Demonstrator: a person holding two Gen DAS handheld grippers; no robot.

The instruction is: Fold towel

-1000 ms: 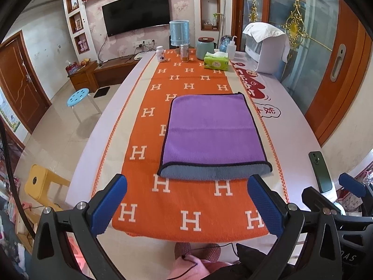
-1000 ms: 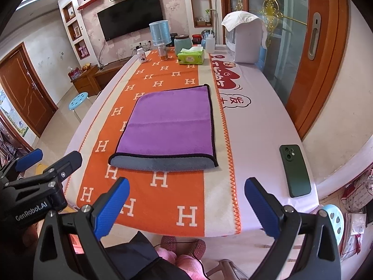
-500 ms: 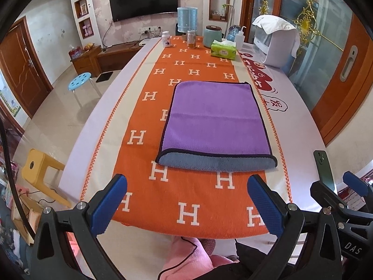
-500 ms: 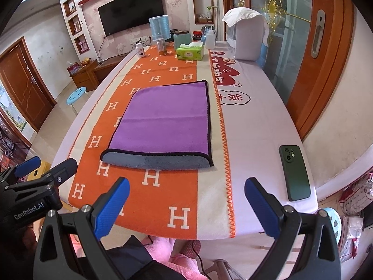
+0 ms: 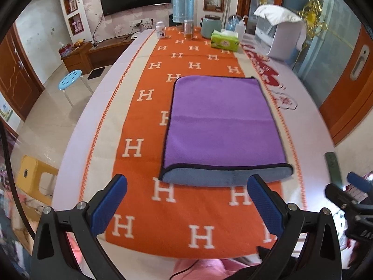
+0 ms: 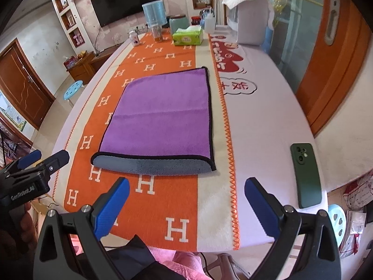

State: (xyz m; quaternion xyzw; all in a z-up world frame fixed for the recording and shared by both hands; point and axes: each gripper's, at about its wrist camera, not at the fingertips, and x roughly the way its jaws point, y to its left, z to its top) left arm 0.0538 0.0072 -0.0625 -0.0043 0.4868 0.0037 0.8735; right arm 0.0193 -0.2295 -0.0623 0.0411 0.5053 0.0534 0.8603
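A purple towel (image 5: 221, 123) with a grey underside and black trim lies folded in half on the orange H-patterned runner (image 5: 139, 186); its grey fold edge faces me. It also shows in the right wrist view (image 6: 163, 119). My left gripper (image 5: 186, 198) is open and empty, just short of the towel's near edge. My right gripper (image 6: 186, 200) is open and empty, near the towel's near right corner. Each gripper shows at the edge of the other's view.
A green phone (image 6: 306, 175) lies on the table's right near edge. A tissue box (image 5: 225, 43), jars, a water jug (image 5: 183, 9) and a white appliance (image 5: 279, 32) stand at the far end. Stools stand on the floor at left.
Both grippers have moved forward and lower toward the towel's near edge, so the towel looks larger. Both stay open. The towel has not moved.
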